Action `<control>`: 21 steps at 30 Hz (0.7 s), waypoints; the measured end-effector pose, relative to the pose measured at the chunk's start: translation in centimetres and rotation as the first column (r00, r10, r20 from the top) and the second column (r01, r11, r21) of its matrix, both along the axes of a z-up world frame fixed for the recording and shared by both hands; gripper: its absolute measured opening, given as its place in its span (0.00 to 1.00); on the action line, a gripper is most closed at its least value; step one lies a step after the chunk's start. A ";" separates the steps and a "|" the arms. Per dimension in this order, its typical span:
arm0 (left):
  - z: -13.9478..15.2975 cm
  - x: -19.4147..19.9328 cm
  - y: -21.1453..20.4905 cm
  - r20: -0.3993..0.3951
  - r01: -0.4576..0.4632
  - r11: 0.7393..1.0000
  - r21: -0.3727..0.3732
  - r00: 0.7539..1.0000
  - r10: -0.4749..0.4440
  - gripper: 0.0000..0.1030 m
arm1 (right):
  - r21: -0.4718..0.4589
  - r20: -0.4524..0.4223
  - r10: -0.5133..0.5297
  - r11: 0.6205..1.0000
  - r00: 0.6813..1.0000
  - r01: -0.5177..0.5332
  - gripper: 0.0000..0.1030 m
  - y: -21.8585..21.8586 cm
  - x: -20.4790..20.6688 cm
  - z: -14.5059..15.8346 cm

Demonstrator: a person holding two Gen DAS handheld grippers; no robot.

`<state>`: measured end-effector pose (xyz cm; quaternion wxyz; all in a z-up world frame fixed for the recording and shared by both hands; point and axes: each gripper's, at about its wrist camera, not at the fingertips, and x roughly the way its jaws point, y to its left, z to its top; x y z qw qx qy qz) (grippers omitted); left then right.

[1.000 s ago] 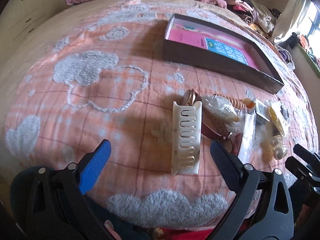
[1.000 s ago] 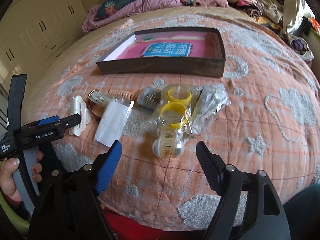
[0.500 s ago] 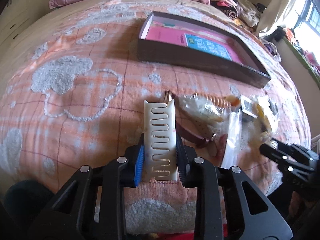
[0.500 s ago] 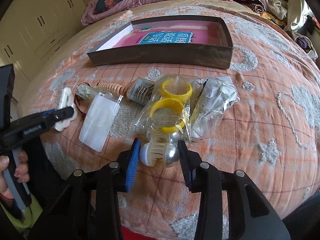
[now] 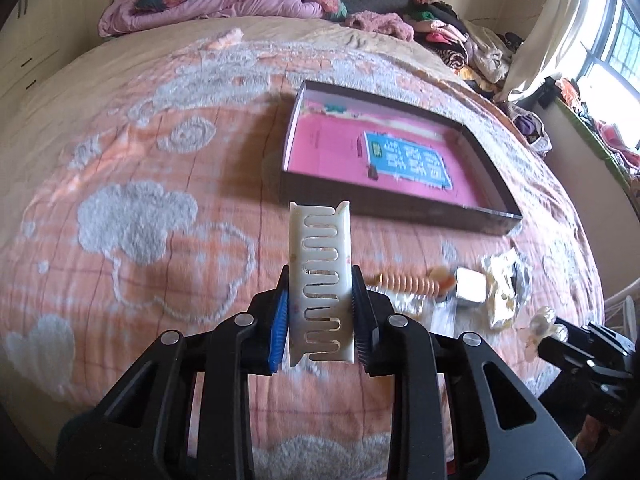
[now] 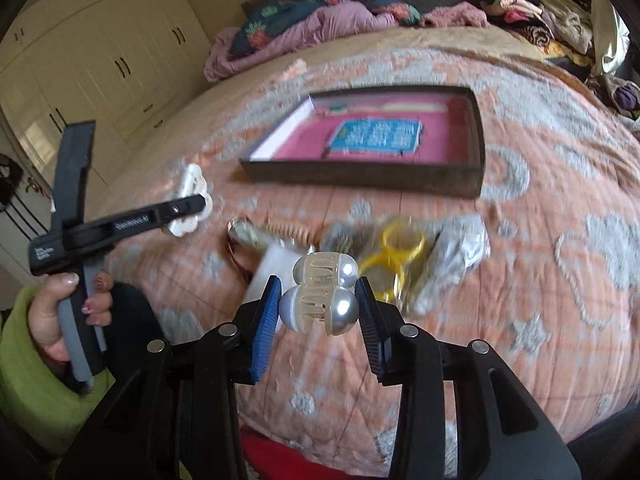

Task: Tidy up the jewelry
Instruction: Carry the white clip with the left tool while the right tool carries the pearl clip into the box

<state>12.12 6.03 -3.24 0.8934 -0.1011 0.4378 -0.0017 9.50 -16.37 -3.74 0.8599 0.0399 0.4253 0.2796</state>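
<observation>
My left gripper (image 5: 320, 316) is shut on a white hair claw clip (image 5: 321, 280) and holds it upright above the bed. It also shows in the right wrist view (image 6: 188, 200). My right gripper (image 6: 318, 304) is shut on a clear claw clip with silver ball ends (image 6: 322, 294), lifted off the bed. A dark shallow box (image 5: 400, 208) with a pink lining lies farther back, also in the right wrist view (image 6: 360, 176). Loose jewelry lies between: an orange spiral hair tie (image 5: 408, 282), yellow bangles in a bag (image 6: 394, 248), small plastic bags (image 6: 456, 256).
The orange quilted bedspread (image 5: 160, 200) covers the bed. Piled bedding and clothes (image 5: 224, 0) lie at the far end. Cupboards (image 6: 100, 60) stand to the left, a window (image 5: 616, 40) to the right.
Both grippers closed on their clips and have lifted them off the bed, moving up and towards the box.
</observation>
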 end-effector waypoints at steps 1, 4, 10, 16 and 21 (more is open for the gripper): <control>0.2 0.3 0.0 0.002 -0.001 1.000 0.000 1.000 0.001 0.19 | 0.006 0.009 -0.007 1.000 1.000 0.007 0.36 0.0 0.3 0.5; 0.8 1.1 0.2 0.014 -0.002 1.000 0.000 1.000 0.002 0.19 | 0.018 0.037 -0.026 1.000 0.999 0.026 0.36 -0.3 1.4 1.7; 2.1 3.0 0.4 0.040 -0.004 1.000 -0.005 0.999 0.004 0.19 | 0.035 0.086 -0.082 0.996 0.993 0.079 0.36 -1.0 3.7 3.3; 2.9 5.0 0.4 0.059 0.004 1.000 -0.009 0.998 -0.003 0.19 | 0.030 0.112 -0.141 0.990 0.984 0.138 0.36 -1.7 6.6 3.8; 3.0 7.3 0.0 0.065 0.016 1.000 -0.016 0.998 -0.015 0.19 | 0.017 0.116 -0.181 0.983 0.977 0.180 0.36 -2.3 8.8 3.6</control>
